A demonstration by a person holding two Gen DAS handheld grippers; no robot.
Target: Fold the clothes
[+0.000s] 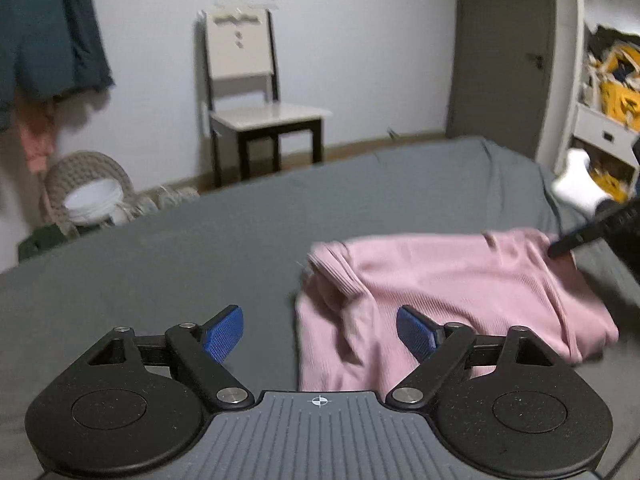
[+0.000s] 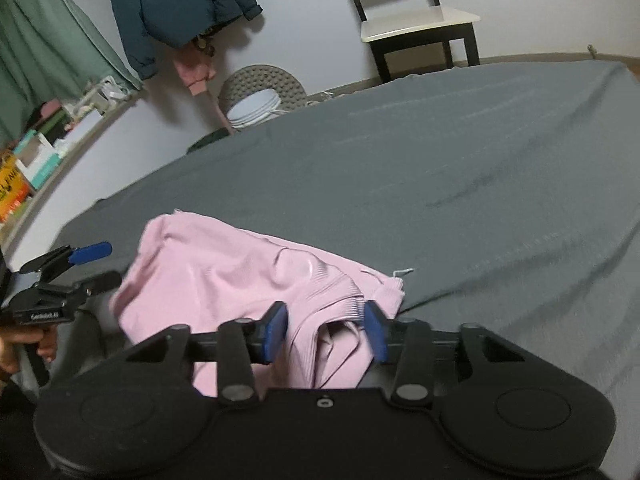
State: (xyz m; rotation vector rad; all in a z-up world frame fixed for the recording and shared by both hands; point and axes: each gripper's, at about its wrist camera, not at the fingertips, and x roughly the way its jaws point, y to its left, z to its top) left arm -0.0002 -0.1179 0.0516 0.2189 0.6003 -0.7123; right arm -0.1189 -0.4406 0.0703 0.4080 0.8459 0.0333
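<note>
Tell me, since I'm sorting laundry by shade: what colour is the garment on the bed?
Pale pink garment, plain with ribbed trim; the right wrist view shows it best.

Your pink ribbed knit garment (image 1: 448, 300) lies bunched on the grey-sheeted bed (image 1: 200, 256), between your two grippers; the dark-framed, pale-seated chair (image 1: 256, 108) stands behind it.

A pale pink ribbed-knit garment (image 1: 448, 300) lies partly folded and rumpled on a bed (image 1: 200, 264) covered in a grey sheet, its ribbed hem band bunched at one end.
</note>
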